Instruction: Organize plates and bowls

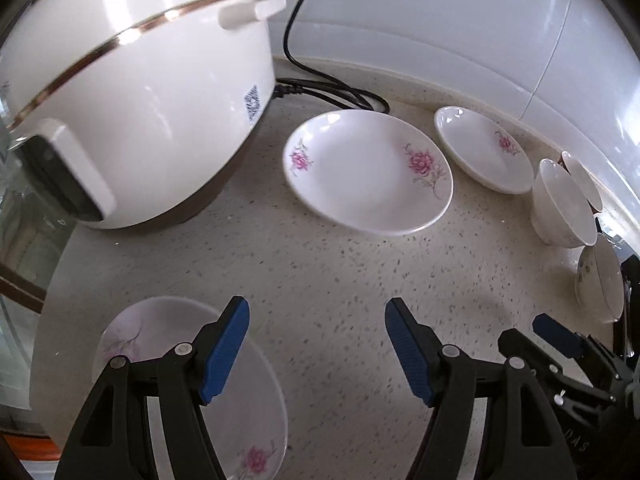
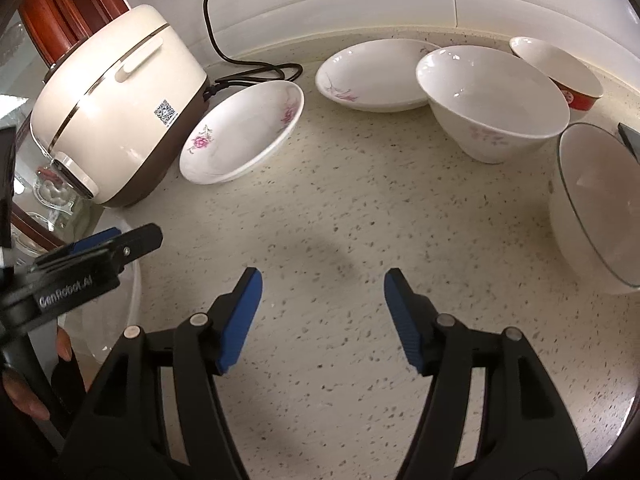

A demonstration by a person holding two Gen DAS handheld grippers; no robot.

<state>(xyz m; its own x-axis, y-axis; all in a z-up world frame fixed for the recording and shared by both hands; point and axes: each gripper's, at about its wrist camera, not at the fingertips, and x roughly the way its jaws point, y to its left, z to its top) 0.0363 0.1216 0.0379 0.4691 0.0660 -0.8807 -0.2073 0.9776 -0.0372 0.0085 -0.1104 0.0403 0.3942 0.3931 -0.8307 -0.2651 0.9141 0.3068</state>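
- The dishes lie scattered on the speckled tabletop [image 2: 320, 208], none stacked, so the sorting looks barely begun; both grippers hang empty over bare surface, which suggests the step in hand is choosing and approaching a first dish.
- In the right wrist view a flowered plate [image 2: 244, 132] sits left of centre, tipped up against the rice cooker [image 2: 116, 108]; a second flowered plate [image 2: 372, 76] lies flat at upper centre, near the back wall.
- Just right of that plate, and overlapping its edge in the view, stands a tall white bowl [image 2: 492, 96] with a faint pink pattern; behind it at upper right is a red-bottomed bowl [image 2: 560, 72], and at the right edge a white bowl with a thin dark rim [image 2: 592, 208].
- In the left wrist view a third flowered plate [image 1: 192, 384] lies at lower left, partly under the gripper's fingers.
- All the dishes look glossy, smooth and empty; the plates are shallow with pink flower prints.
- The left gripper [image 1: 316, 348] has its blue pads apart with nothing between them, only tabletop below.
- The right gripper [image 2: 322, 320] is likewise spread and empty, above a soft shadow on the tabletop.
- The next move likely calls for bringing one gripper down to a plate's rim and closing on its thin edge; the leaning plate offers the easiest raised rim, though it could slip along the cooker.
- A black power cord [image 2: 256, 72] lies behind the cooker, near the plates, and is best avoided.
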